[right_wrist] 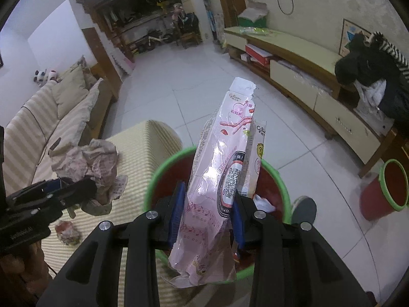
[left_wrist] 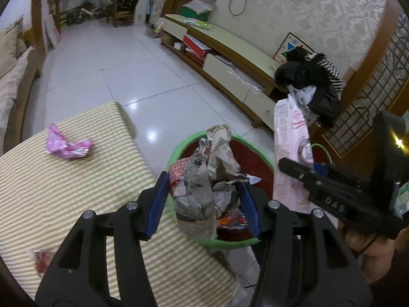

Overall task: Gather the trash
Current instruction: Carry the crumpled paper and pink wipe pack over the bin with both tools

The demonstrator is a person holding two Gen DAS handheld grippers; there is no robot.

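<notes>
Hovering over a green-rimmed red plastic bin (left_wrist: 190,139), the left gripper (left_wrist: 204,199) is clamped on a crumpled newspaper ball (left_wrist: 204,174). At its three o'clock, the right gripper (right_wrist: 208,212) is clamped on a pink foil snack bag (right_wrist: 217,176). Both look light, crushable; mid-body holds suit.

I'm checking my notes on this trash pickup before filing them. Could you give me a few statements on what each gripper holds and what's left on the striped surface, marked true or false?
1. The left gripper is clamped on a crumpled newspaper wad. True.
2. The right gripper is empty. False: it grips a pink snack wrapper.
3. Both held items are above the green-rimmed red bin. True.
4. A pink crumpled wrapper lies on the striped surface. True.
5. Only one bin is in view. False: a second bin lies tipped on the floor.
</notes>
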